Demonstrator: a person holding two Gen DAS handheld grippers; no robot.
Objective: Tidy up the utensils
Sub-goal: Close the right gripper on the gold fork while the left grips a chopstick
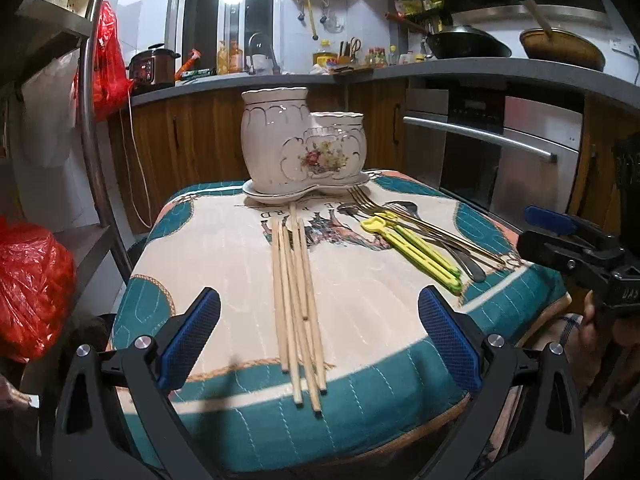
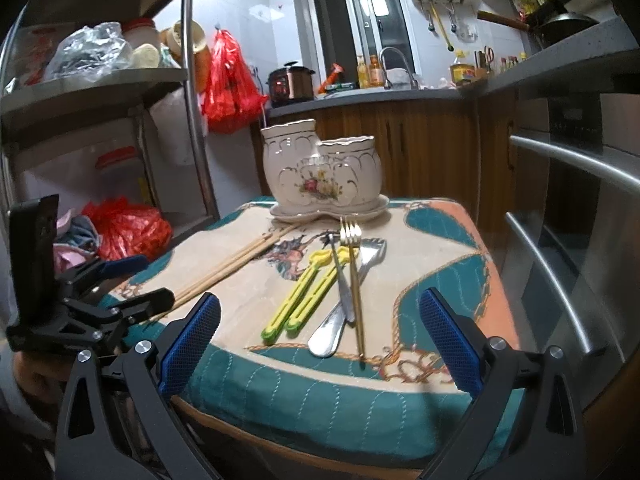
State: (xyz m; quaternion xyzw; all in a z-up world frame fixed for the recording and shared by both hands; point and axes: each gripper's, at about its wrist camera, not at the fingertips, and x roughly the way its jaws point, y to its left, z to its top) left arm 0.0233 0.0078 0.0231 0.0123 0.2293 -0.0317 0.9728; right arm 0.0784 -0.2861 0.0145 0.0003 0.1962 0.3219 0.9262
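A white floral ceramic utensil holder (image 1: 298, 144) (image 2: 322, 172) with two openings stands on its saucer at the far side of a cushioned stool. Several wooden chopsticks (image 1: 298, 300) (image 2: 236, 264) lie in front of it, between my left gripper's (image 1: 318, 336) open fingers. Two yellow-green plastic tools (image 1: 412, 250) (image 2: 306, 292), a gold fork (image 2: 354, 276), a silver fork (image 2: 370, 254) and a spoon (image 2: 328, 334) lie ahead of my open right gripper (image 2: 318, 336). Both grippers are empty and hover at the stool's near edge.
The stool's quilted cover (image 1: 360, 412) (image 2: 440, 256) is teal and cream. A steel shelf rack (image 2: 188, 92) with red bags (image 1: 32, 288) stands left. An oven (image 2: 568, 216) and wooden cabinets are right and behind. The right gripper shows in the left view (image 1: 576, 248).
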